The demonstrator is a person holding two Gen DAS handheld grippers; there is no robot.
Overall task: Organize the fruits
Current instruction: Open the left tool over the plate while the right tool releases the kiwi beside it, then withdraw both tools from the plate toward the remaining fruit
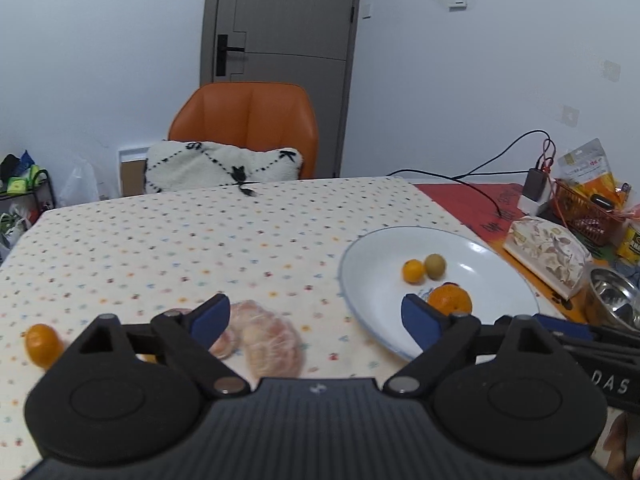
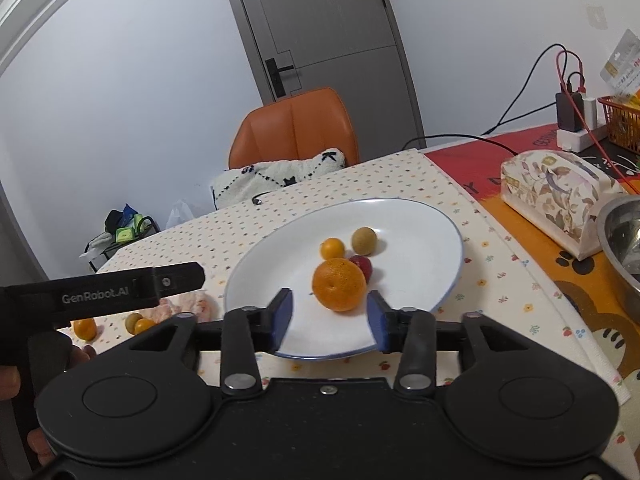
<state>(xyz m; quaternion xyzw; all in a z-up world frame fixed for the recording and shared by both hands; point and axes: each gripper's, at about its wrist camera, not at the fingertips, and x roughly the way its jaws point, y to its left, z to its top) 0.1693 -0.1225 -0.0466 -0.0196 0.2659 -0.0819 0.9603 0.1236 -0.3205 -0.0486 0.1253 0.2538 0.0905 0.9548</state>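
A white plate (image 2: 420, 232) holds a large orange (image 2: 339, 284), a small orange fruit (image 2: 333, 249), a green-brown fruit (image 2: 364, 241) and a red one (image 2: 362, 266). My right gripper (image 2: 330, 312) is open over the plate's near side. The large orange rests on the plate just beyond its tips, with gaps to both pads. My left gripper (image 1: 316, 312) stands wide open and holds nothing, above a pale pink peeled fruit (image 1: 268, 332) on the dotted cloth, left of the plate (image 1: 380, 272). A small orange fruit (image 1: 42, 344) lies further left. Other small fruits (image 2: 138, 323) lie on the cloth.
To the right of the plate are a floral tissue box (image 2: 560, 200), a steel bowl (image 2: 624, 240), a red basket (image 2: 620, 124) and a power strip with cables (image 2: 576, 132). An orange chair (image 1: 248, 120) with a white cushion stands behind the table's far edge.
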